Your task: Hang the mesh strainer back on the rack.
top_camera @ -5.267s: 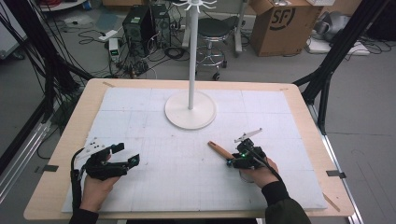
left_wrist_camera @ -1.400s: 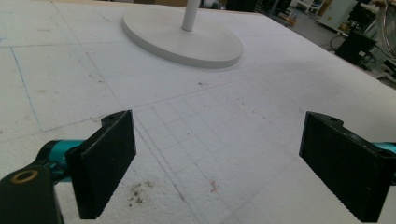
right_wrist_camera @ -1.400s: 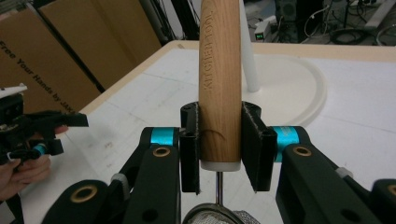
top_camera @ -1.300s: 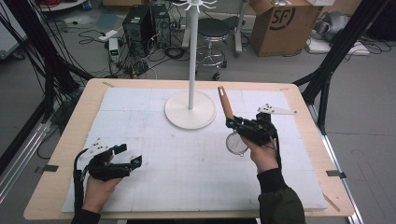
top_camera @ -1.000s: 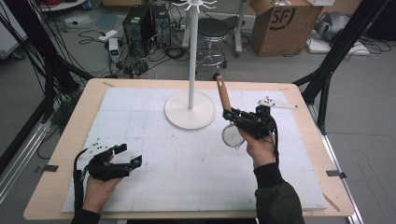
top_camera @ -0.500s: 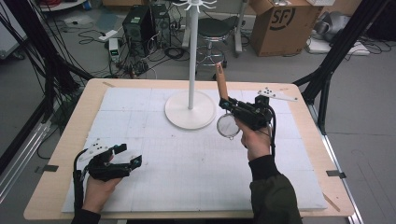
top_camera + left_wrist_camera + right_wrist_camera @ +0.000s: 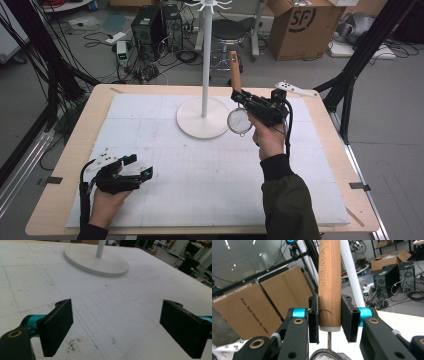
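Your right hand-held gripper [image 7: 242, 97] in the high view is raised just beside the tall white coat-rack stand with its round flat base [image 7: 203, 116], on the side away from your left hand, and it is clamped on the small wire-mesh strainer with a wooden handle [image 7: 235, 75]. That strainer stands nearly upright: the wooden handle points up, close to the stand's pole, and the round mesh bowl hangs below the jaws, over the edge of the stand's base. Your left hand-held gripper [image 7: 139, 166] rests low on the white gridded foam sheet [image 7: 165, 150] that covers the wooden table [image 7: 80, 145], well apart from the stand and nearer to you, with its jaws apart and nothing between them.

From the left gripper view, your two black jaws stand wide apart over the foam sheet [image 7: 112, 310], and the stand's round base [image 7: 96, 261] lies farther off ahead, its pole rising from the middle.

From the right gripper view, your jaws press on both sides of the strainer's wooden handle [image 7: 329, 282], near its lower end, where a thin metal shaft leads down to the mesh rim. The stand's white pole [image 7: 352, 272] runs up just behind the handle.
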A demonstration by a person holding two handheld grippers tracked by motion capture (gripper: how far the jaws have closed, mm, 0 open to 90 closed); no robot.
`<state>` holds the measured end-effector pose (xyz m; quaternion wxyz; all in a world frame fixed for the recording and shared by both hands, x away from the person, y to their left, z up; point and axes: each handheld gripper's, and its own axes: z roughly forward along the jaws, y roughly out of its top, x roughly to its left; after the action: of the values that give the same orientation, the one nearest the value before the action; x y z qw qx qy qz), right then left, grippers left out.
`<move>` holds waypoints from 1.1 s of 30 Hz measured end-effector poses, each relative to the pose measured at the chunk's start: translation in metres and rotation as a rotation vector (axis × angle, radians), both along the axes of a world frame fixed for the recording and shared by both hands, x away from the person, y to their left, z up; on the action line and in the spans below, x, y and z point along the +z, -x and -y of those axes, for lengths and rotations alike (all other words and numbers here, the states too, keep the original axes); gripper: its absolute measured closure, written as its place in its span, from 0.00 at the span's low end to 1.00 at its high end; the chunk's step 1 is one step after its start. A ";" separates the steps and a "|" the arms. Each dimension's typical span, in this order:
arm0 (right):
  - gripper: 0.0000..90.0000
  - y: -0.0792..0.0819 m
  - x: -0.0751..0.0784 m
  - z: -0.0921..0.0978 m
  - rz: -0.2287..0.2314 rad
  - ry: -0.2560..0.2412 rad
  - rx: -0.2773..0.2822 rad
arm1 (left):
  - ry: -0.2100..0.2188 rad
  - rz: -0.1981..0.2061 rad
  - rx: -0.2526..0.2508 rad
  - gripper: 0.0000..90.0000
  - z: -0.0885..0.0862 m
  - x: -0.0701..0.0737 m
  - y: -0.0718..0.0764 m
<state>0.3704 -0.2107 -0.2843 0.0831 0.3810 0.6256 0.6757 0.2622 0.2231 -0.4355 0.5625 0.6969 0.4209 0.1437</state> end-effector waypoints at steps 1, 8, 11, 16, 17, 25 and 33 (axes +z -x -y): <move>0.79 -0.002 0.001 -0.001 0.003 -0.010 0.004 | 0.003 -0.001 0.002 0.14 0.000 0.000 0.000; 0.79 -0.010 0.019 -0.011 0.035 -0.020 0.020 | -0.002 -0.002 0.001 0.14 0.000 -0.001 -0.001; 0.79 -0.012 0.025 -0.015 0.048 -0.037 0.026 | 0.000 -0.001 0.002 0.14 0.000 -0.001 0.000; 0.79 -0.016 0.030 -0.016 0.048 -0.086 0.041 | -0.009 -0.002 0.002 0.14 -0.001 -0.001 0.000; 0.79 -0.017 0.031 -0.015 0.048 -0.096 0.041 | -0.010 -0.002 0.002 0.14 -0.001 -0.001 0.000; 0.79 -0.022 0.034 -0.017 0.051 -0.107 0.010 | -0.007 -0.003 0.003 0.14 -0.001 -0.001 0.000; 0.79 -0.028 0.045 -0.023 0.059 -0.078 -0.032 | -0.005 -0.007 0.002 0.14 -0.001 -0.002 -0.001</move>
<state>0.3983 -0.1876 -0.2398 0.0974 0.3736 0.5898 0.7092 0.2633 0.2246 -0.4378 0.5592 0.6985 0.4231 0.1427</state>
